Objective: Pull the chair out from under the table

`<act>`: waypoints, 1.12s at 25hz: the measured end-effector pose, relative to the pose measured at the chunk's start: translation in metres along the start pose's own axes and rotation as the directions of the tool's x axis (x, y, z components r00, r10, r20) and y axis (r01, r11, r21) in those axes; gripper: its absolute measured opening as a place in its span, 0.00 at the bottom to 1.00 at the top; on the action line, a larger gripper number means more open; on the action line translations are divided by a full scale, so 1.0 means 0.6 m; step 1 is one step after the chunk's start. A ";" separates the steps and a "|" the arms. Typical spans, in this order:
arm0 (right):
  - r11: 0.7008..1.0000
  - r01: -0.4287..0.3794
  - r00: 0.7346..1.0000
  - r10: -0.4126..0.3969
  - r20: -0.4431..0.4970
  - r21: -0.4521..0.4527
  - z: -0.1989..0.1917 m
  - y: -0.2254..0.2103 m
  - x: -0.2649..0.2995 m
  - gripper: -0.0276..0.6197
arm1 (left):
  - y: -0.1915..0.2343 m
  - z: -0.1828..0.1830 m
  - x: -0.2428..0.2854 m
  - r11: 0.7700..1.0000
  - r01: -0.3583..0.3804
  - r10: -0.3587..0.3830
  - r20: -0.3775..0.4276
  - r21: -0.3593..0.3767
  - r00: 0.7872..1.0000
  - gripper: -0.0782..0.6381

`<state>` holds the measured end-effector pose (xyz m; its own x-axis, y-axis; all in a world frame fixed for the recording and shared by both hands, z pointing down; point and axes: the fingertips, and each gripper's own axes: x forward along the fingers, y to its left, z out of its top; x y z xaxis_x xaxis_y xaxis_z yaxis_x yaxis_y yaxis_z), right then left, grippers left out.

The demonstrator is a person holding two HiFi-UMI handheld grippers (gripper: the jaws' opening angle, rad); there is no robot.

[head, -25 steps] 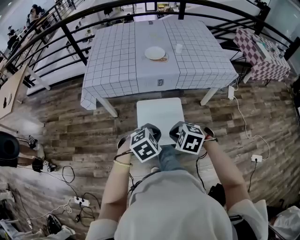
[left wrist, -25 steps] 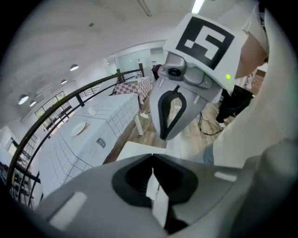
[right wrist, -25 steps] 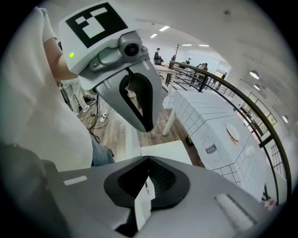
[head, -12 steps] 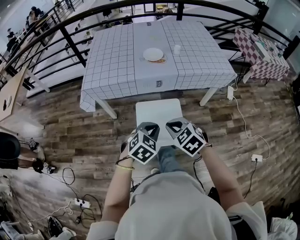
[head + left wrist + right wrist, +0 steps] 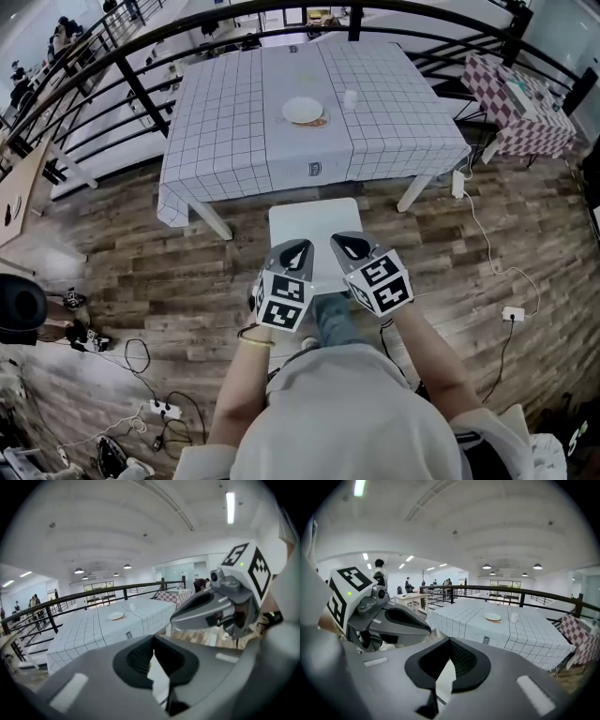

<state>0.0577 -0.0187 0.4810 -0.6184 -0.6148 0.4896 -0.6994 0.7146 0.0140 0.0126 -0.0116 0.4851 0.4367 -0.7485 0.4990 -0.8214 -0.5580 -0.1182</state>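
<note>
The white chair [image 5: 314, 225] stands on the wooden floor [image 5: 141, 253] just in front of the counter [image 5: 253, 122]. Its seat is almost wholly clear of the checked cloth, with only its far edge close to the hanging hem. The person stands at the near end of the seat, holding both tools side by side above it.

The left tool [image 5: 297, 247] points forward and down over the seat's near left part. Its jaws are closed together with nothing between them; through the notch behind them only the pale seat shows. The right tool [image 5: 348, 244] sits just beside it over the near right part, its jaws likewise pressed together and empty. From the head view I cannot tell whether either tip touches the seat.

On the counter a plate [image 5: 304, 110] lies near the middle, with a small white cup [image 5: 350, 97] to its right, apart from it. A dark railing [image 5: 141, 94] curves behind. A smaller table under a red chequered cloth [image 5: 516, 94] stands to the right. Cables and a power strip [image 5: 155, 405] trail across the floor at the person's left.
</note>
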 end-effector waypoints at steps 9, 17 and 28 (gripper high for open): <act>0.979 0.040 0.989 -0.067 0.131 0.201 0.019 -0.009 -0.012 0.04 | 0.014 0.017 -0.022 0.987 -0.021 0.043 0.138 -0.157 0.990 0.12; 0.959 0.004 0.984 -0.055 0.170 0.284 0.017 0.012 -0.017 0.04 | 0.011 0.007 -0.031 0.968 0.010 0.035 0.172 -0.251 0.984 0.12; 0.955 0.030 0.979 -0.088 0.185 0.295 0.012 0.020 -0.022 0.04 | 0.011 0.012 -0.034 0.968 0.029 0.019 0.189 -0.249 0.982 0.12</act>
<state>0.0550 -0.0047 0.4682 -0.6103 -0.7260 0.3169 -0.7921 0.5656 -0.2296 0.0011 -0.0027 0.4679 0.4824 -0.8131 0.3258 -0.8738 -0.4727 0.1141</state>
